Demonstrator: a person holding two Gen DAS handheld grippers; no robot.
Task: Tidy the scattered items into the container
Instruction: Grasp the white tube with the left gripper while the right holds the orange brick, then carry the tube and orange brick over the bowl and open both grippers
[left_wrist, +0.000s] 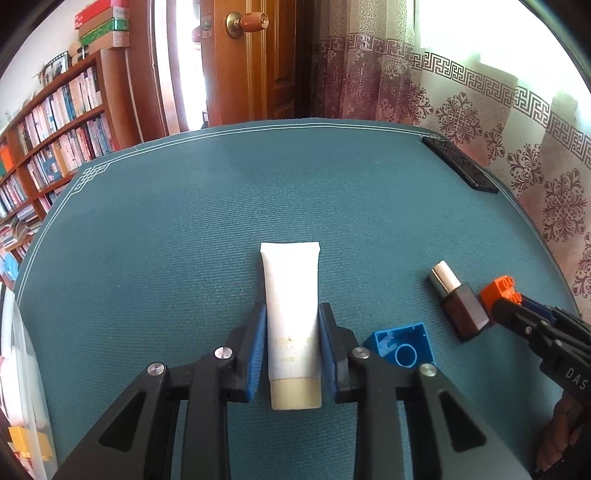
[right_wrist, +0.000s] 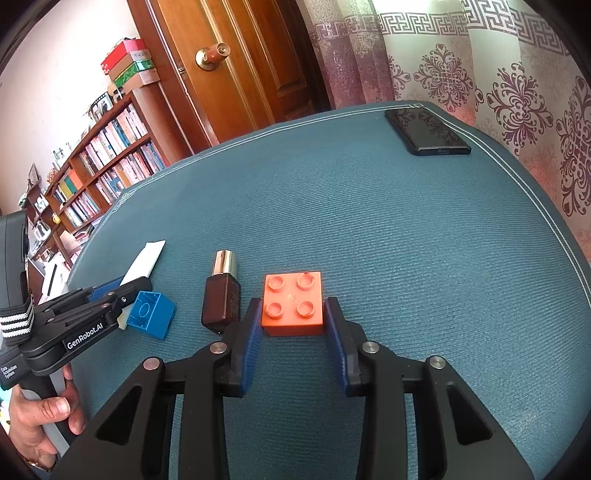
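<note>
A white cosmetic tube (left_wrist: 291, 295) with a beige cap lies on the teal mat (left_wrist: 221, 221), cap end toward me. My left gripper (left_wrist: 291, 306) is shut on the tube, its blue pads pressed against both sides. An orange four-stud brick (right_wrist: 293, 302) rests on the mat, and my right gripper (right_wrist: 293, 302) is shut on it, pads against its left and right faces. Between the two grippers lie a blue brick (left_wrist: 402, 345) on its side and a brown bottle (left_wrist: 461, 304) with a silver cap. The right wrist view shows the left gripper (right_wrist: 136, 291), the blue brick (right_wrist: 151, 314) and the bottle (right_wrist: 221, 295).
A black phone (right_wrist: 428, 131) lies at the mat's far right corner by the patterned curtain (right_wrist: 517, 92). A translucent bin (left_wrist: 18, 369) shows at the left edge below the mat. A bookshelf (left_wrist: 55, 129) and a wooden door (left_wrist: 251, 59) stand behind. A hand (right_wrist: 44, 417) holds the left gripper's handle.
</note>
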